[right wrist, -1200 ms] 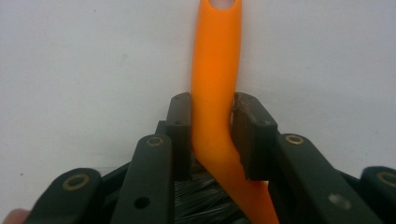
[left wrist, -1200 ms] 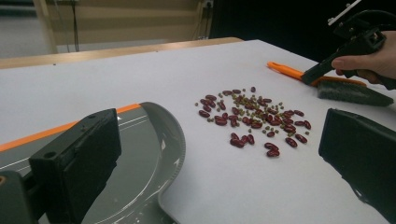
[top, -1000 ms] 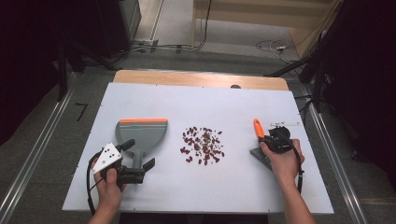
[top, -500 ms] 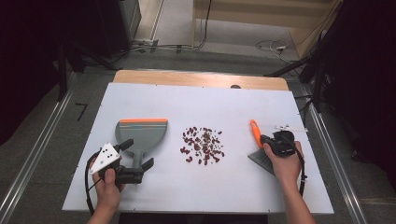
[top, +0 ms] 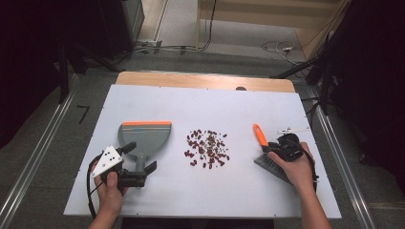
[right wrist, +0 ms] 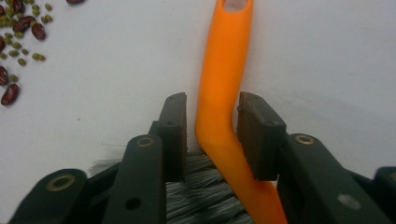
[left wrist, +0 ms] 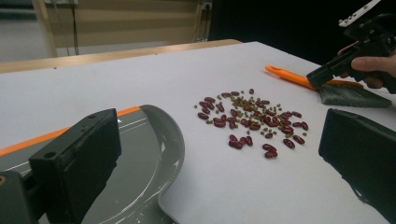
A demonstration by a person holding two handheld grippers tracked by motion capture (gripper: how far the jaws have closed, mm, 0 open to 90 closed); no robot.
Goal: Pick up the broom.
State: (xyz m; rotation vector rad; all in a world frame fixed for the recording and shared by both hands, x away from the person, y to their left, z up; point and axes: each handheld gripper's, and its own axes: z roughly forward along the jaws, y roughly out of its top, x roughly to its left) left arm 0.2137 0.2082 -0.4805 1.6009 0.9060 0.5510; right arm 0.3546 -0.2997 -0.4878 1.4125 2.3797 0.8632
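Note:
A pile of red beans and small green beans [top: 206,148] [left wrist: 250,121] lies mid-table. A grey dustpan [top: 144,136] [left wrist: 144,154] with an orange lip lies to its left, handle toward me. My left gripper [top: 141,156] [left wrist: 219,140] stands wide open astride that handle. On the right lies a brush with an orange handle [top: 259,135] [right wrist: 222,70] and grey bristles [top: 272,167]. The handle sits between the jaws of my right gripper [top: 267,149] [right wrist: 212,100], which have just been opening. A thin gap shows at one pad.
The white tabletop [top: 215,105] has a wooden strip [top: 205,81] along its far edge. Metal rails [top: 33,162] run along both sides on the floor, and cables [top: 279,47] lie beyond the table. A black cable loops from my left gripper at the near edge.
The brush has settled lower on the table, its orange handle tipped slightly left, and the right jaws have loosened around it. The left gripper and dustpan have not moved.

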